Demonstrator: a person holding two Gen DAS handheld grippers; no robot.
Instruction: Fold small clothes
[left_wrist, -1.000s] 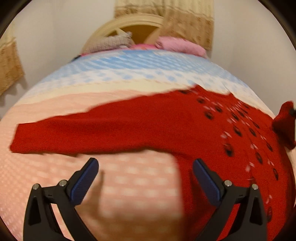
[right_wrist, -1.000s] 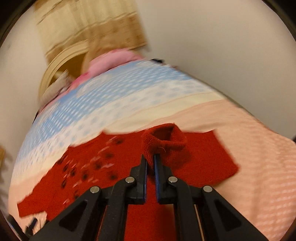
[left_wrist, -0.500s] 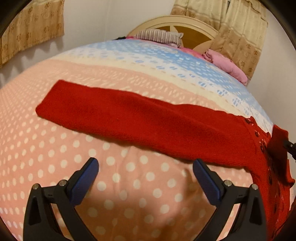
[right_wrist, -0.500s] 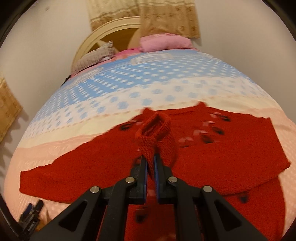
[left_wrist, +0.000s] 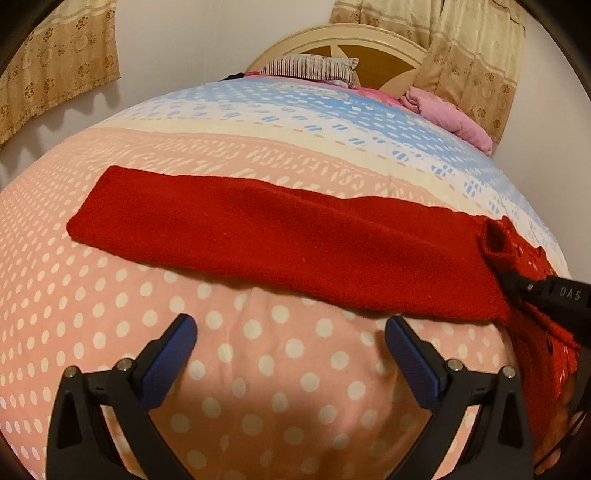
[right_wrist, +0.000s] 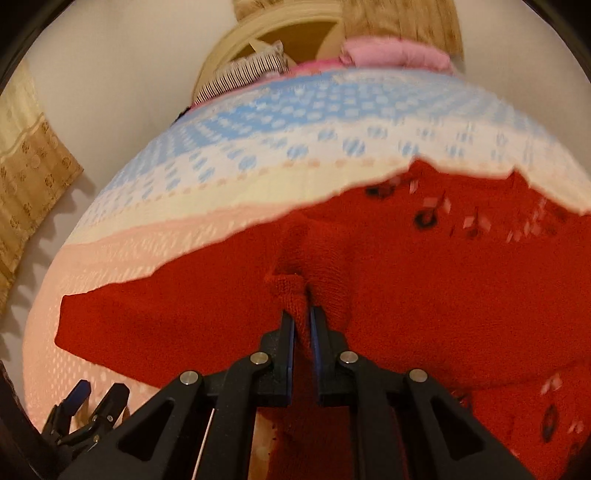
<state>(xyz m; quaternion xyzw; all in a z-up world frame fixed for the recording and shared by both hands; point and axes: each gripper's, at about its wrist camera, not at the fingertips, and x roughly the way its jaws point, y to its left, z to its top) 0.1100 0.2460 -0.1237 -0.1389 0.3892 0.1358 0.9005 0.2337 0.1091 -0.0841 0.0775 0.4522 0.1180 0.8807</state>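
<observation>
The red knitted sweater (right_wrist: 424, 295) lies flat across the pink polka-dot part of the bedspread (left_wrist: 258, 350), one long fuzzy sleeve (left_wrist: 277, 240) stretched out to the left, small dark and pale motifs on its body. Your right gripper (right_wrist: 303, 321) pinches the ribbed cuff (right_wrist: 291, 295) of the other sleeve over the sweater's body, its jaws having just eased apart a touch, while your left gripper (left_wrist: 290, 339) hangs wide and empty above the spotted cloth just short of the long sleeve

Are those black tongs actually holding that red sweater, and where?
The right tongs pinch the red sweater by the cuff end of one sleeve, folded over its body. The left tongs stand open, holding nothing.
</observation>
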